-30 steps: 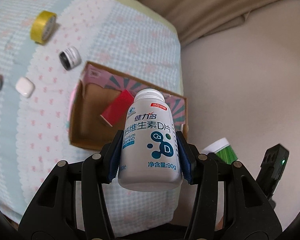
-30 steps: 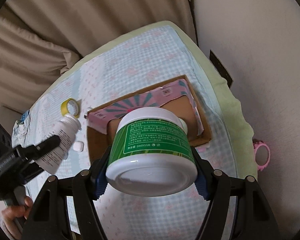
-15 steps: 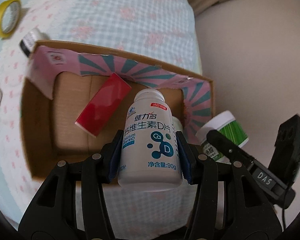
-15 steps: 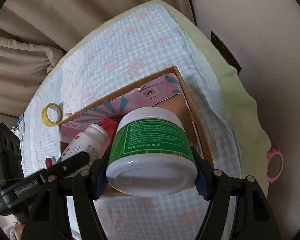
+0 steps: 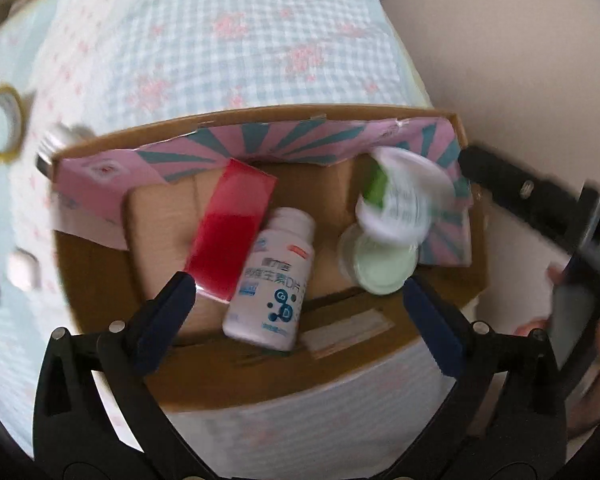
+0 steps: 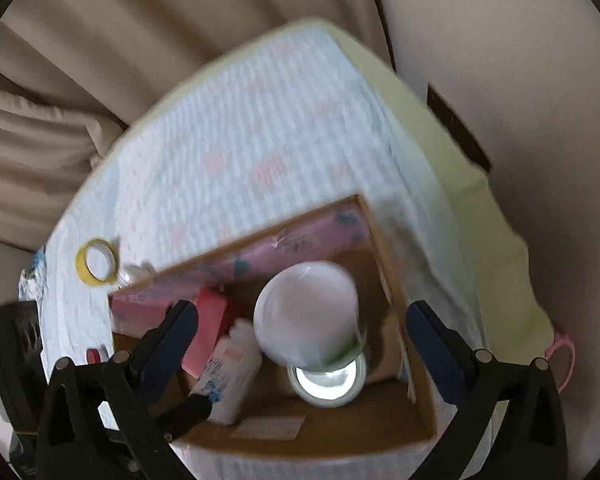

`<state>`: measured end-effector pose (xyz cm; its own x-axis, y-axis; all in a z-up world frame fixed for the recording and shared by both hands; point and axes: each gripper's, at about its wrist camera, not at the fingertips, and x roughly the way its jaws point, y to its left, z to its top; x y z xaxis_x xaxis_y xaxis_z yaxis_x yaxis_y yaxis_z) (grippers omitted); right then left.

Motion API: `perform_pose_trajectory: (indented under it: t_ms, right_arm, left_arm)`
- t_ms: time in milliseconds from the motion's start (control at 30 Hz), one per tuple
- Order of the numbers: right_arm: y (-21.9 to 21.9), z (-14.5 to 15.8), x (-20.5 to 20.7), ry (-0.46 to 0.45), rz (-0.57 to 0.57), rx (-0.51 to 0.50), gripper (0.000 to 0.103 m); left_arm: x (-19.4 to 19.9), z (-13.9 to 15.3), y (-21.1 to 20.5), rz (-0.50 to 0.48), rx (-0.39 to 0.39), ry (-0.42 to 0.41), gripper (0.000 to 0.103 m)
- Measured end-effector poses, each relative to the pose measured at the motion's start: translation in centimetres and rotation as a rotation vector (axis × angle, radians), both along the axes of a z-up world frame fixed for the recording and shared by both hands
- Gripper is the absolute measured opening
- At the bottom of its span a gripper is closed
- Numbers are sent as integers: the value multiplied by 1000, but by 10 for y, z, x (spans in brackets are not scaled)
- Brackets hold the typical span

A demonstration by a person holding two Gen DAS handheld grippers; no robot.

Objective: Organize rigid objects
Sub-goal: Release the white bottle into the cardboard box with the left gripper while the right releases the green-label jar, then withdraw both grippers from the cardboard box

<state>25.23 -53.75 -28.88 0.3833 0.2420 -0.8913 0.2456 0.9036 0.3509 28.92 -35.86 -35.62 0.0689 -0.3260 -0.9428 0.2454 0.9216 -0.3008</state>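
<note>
Cardboard box (image 5: 228,380): holds white bottle (image 5: 272,276), green-label jar (image 5: 400,200), red packet (image 5: 232,232). My left gripper (image 5: 300,308) and right gripper (image 6: 300,336) hang above it, jaws spread, empty. Drop-off step looks finished; next, I'd fetch the yellow tape (image 5: 0,124) beyond the box.

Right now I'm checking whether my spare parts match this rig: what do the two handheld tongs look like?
Both the left tongs and the right tongs look alike: matte black, angular plastic frames with small silver screw heads, each finger tipped with a dark blue pad. No cables show. In the left wrist view, the other unit's body bears blurred white lettering that is unreadable.
</note>
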Motion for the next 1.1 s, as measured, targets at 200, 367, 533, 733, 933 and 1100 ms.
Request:
perform_pose_trajectory:
  t_ms: [200,367,533,733,933,1100]
  right_arm:
    - [-5,6,-16,-16,-35,-28,103]
    - [-7,10,-27,4,-60,-12,103]
    - [4,26,-36,-7,-47,-30,103]
    - [24,55,-53,-35,-35,-74,103]
    - [66,99,-77,-59,-1,-118,103]
    - [108,134,-96,-105,16,-164,103]
  left_arm:
    - [-15,4,29,-13,26,-10,103]
    - [-28,13,53,37,15,-8,103]
    - [-42,29,71,69,11,-38,103]
    - [-59,62,100,93,21,-126,103]
    - [-86,106,153,128,30,-218,103]
    - [-107,140,207,160,43,-292,103]
